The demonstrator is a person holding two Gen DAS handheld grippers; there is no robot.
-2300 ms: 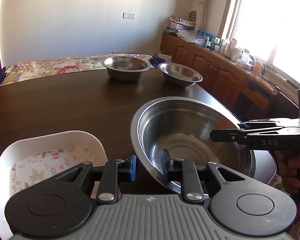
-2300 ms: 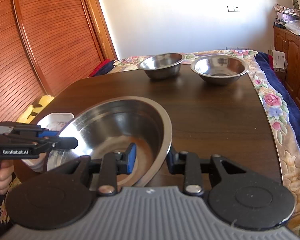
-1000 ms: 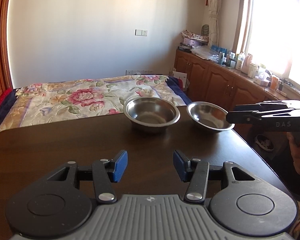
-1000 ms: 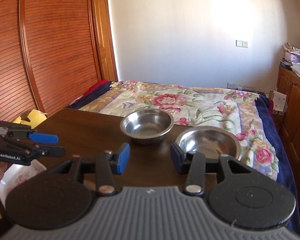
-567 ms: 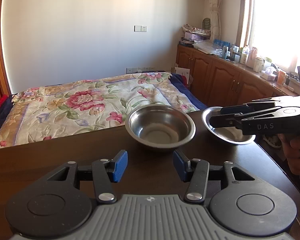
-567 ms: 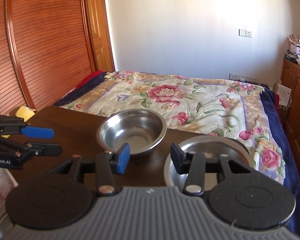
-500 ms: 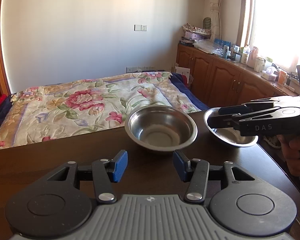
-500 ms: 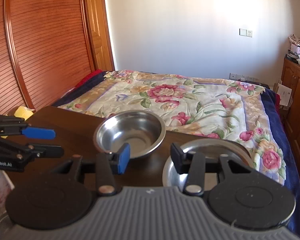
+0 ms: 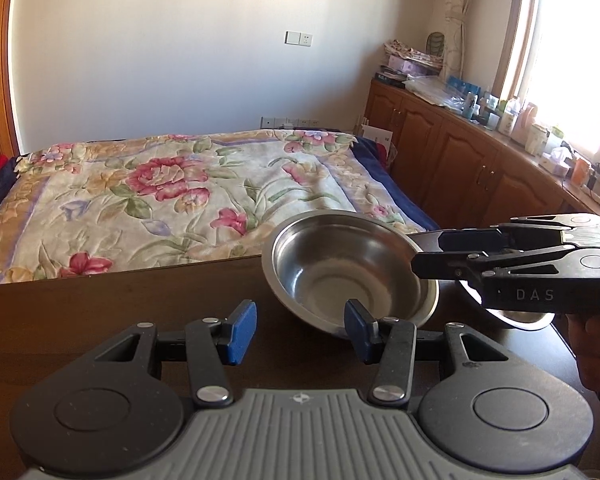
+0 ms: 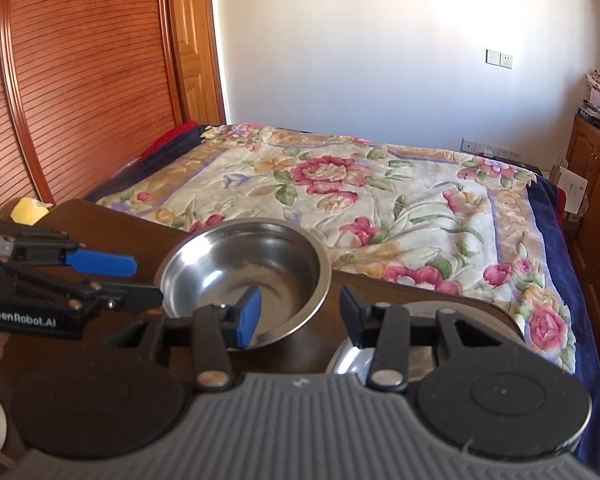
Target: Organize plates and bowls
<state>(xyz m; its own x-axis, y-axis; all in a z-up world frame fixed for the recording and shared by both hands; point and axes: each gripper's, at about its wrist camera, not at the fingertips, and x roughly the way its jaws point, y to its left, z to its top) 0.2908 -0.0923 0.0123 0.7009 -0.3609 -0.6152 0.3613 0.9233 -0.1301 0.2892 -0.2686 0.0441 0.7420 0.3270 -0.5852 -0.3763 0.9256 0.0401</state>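
Note:
A small steel bowl sits near the far edge of the dark wooden table; it also shows in the right wrist view. My left gripper is open and empty, its right pad at the bowl's near rim. A second steel bowl lies mostly hidden under my right gripper, which is open and empty. In the left wrist view that second bowl peeks out below the right gripper. The left gripper shows at the left of the right wrist view.
A bed with a floral quilt lies just beyond the table's far edge. Wooden cabinets with clutter on top run along the right under the window. A wooden wardrobe stands at the left.
Both grippers have moved forward across the table, away from the large bowl and white dish, and now sit close over the two small steel bowls. Both stayed open.

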